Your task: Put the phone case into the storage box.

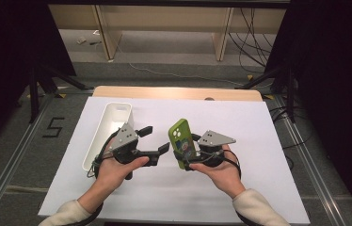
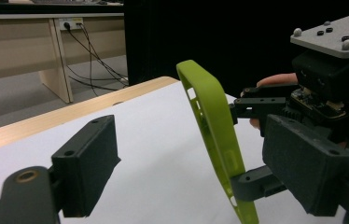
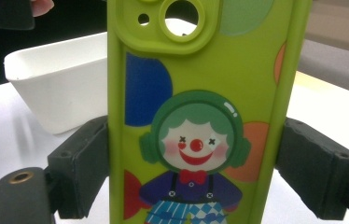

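Above the table: a white paper sheet (image 1: 259,141) covers the wooden table (image 1: 179,92), and both grippers hang over its near half.
Phone case: a lime-green soft phone case (image 1: 180,142) printed with a cartoon clown, held clear of the sheet near the middle.
Case axis: long axis upright, leaning slightly; the camera cut-out end points up, and the printed back faces the right gripper's camera.
Right gripper (image 1: 194,151): jaws pinch the case's two long edges, one pad on each side, near its lower half.
Left gripper (image 1: 156,140): jaws spread wide and holding nothing, aimed at the case's thin edge, just beside it.
Tray: a long white plastic tray (image 1: 109,129) lies behind the left gripper, its length running away from the person.
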Tool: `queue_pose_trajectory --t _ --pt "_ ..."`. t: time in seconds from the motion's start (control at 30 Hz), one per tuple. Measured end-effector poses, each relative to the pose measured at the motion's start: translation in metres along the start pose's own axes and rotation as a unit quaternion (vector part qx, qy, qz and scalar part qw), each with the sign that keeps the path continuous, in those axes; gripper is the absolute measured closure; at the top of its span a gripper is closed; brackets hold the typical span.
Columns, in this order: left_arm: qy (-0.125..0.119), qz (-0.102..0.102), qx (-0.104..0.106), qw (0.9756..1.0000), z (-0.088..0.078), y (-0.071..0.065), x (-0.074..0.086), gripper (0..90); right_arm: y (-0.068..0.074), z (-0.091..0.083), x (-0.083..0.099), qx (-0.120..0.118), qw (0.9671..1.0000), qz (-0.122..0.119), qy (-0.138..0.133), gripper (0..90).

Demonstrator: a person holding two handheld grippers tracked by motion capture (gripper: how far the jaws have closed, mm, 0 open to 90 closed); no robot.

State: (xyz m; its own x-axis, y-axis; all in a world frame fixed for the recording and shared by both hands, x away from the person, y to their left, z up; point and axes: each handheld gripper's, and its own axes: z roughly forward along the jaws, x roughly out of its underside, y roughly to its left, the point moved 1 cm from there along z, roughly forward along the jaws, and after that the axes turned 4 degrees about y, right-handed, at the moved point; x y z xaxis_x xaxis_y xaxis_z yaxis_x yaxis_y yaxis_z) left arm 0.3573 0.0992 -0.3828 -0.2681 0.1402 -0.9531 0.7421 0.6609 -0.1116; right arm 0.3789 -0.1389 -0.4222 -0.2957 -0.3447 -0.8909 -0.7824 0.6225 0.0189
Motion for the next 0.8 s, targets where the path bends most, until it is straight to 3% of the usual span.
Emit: queue_pose_trajectory --t 0.4,0.8 --pt "-0.002 0.006 0.001 1.0 0.02 -0.006 -0.004 30.1 0.005 0.007 0.0 0.004 1.0 0.003 0.0 16.3" --pt "-0.01 -0.011 0.004 0.9999 0.034 -0.005 -0.003 48.1 0.008 0.008 -0.001 0.012 0.9999 0.0 -0.002 16.3"
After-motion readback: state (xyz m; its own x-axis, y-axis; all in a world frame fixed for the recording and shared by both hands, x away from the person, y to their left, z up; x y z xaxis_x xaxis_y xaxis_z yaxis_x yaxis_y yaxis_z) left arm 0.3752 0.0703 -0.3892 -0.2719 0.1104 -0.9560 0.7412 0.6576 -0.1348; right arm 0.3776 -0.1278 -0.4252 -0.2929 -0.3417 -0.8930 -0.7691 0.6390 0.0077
